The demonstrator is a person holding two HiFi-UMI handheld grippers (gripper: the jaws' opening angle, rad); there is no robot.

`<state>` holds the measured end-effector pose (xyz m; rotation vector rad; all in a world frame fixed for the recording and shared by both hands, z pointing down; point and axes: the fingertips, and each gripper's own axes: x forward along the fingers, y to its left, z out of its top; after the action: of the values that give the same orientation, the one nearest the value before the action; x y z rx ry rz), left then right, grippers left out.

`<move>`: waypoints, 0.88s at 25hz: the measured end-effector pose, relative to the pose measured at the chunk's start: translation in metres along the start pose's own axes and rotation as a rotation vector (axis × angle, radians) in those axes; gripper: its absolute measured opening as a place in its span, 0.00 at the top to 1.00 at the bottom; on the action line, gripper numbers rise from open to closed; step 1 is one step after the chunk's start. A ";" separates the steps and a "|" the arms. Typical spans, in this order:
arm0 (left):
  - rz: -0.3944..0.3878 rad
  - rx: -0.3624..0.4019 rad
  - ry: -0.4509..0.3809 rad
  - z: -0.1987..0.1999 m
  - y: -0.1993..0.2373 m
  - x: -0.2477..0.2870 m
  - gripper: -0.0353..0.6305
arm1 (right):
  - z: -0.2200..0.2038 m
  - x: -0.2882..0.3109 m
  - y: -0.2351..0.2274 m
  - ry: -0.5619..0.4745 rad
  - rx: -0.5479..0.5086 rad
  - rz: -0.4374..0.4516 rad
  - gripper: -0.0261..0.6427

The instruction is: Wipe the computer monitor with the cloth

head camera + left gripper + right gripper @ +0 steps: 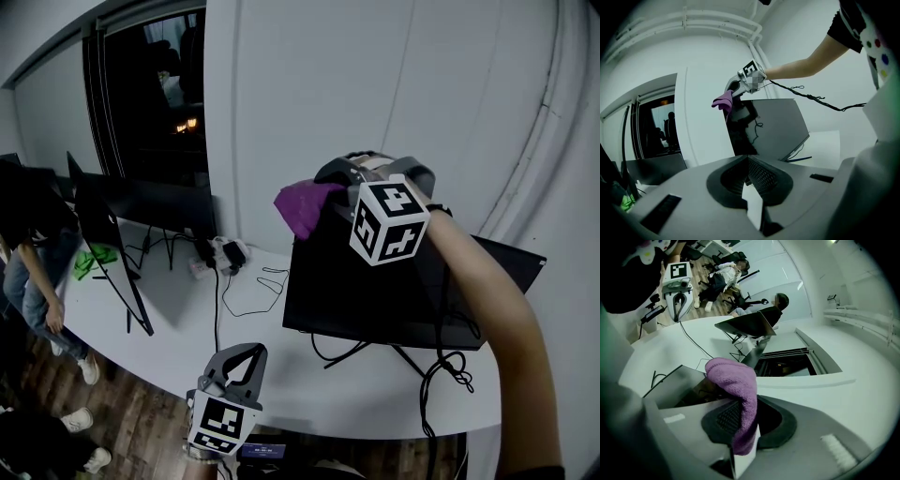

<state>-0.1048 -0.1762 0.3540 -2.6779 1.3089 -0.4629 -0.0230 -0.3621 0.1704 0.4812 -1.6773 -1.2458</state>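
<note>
Curving along a white wall (375, 84), the white desk (178, 328) stands over a dark wood floor (131, 422), with a dark glazed opening (155, 94) at the left end of the wall. On the desk the computer monitor (375, 295) (776, 126) shows its black back to the head view. A second monitor (117, 258) stands edge-on well to its left, with a green cloth (94, 258) beside it. A power strip (220, 255) with loose cables lies between the two.

The right gripper (328, 192) (743, 413) is raised at the computer monitor's top left corner, its jaws clamped on the purple cloth (302, 208) (733, 380), which bulges out past their tips. The left gripper (248, 354) (746, 161) hangs low at the desk's near edge, jaws pressed together with nothing between them.

The screen face is turned away, so whether the cloth touches it cannot be told. The person's right forearm covers part of the monitor's back, and its stand is tangled in cables. A person (28, 262) at the left is cut off by the frame edge. Something dark below the desk edge is too dim to make out.
</note>
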 end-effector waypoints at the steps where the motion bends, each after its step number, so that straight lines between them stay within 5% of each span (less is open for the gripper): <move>1: -0.002 0.000 0.000 0.000 -0.001 0.001 0.94 | -0.003 -0.001 0.003 0.004 -0.001 0.004 0.86; 22: -0.091 0.018 -0.014 0.016 -0.054 0.040 0.94 | -0.070 -0.057 0.037 0.063 0.049 0.006 0.86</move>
<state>-0.0365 -0.1747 0.3603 -2.7296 1.1772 -0.4624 0.0712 -0.3400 0.1786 0.5396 -1.6580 -1.1757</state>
